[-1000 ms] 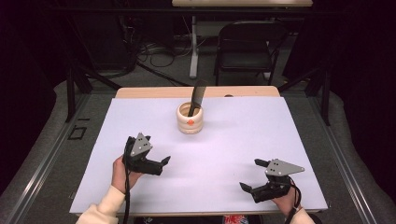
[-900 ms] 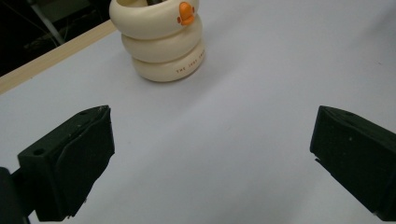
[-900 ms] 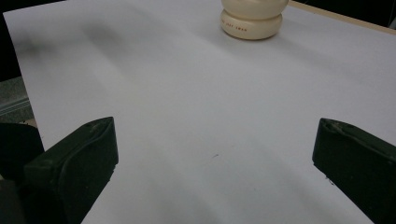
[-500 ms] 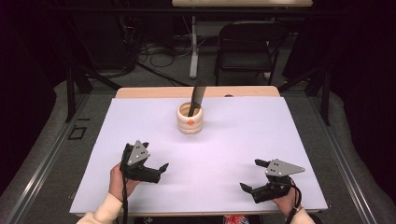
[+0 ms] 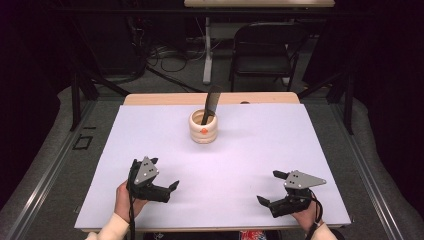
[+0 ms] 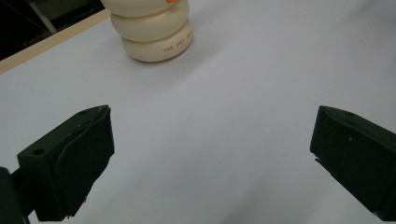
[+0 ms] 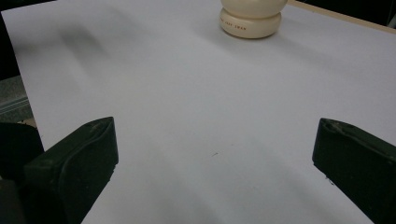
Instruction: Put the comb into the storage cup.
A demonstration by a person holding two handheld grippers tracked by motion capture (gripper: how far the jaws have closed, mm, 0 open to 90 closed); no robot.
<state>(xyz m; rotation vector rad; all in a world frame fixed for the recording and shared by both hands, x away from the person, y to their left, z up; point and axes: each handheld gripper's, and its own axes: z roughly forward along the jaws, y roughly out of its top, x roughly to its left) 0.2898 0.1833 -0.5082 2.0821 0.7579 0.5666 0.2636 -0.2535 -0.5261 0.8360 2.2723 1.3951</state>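
High view takes in the whole counter [image 5: 150, 130], covered by a white sheet, with a tan edge along its far side. Behind it lie a grey floor, cables, a dark chair [image 5: 265, 47] and a table leg in a dim room. A cream ribbed holder [image 5: 204, 127] with an orange spot stands at the far centre of the sheet, and a black spatula [image 5: 211, 102] stands in it, leaning right.

At near left the left tool [image 5: 165, 175] is held just above the sheet, its jaws wide apart and gripping nothing. At near right the right tool [image 5: 272, 189] is likewise wide open and empty. Both are well apart from the holder.

Left gripper view brings out small red lettering on the holder's [image 6: 152, 28] lowest ring; the right gripper view shows that lettering too [image 7: 252, 18], farther off.
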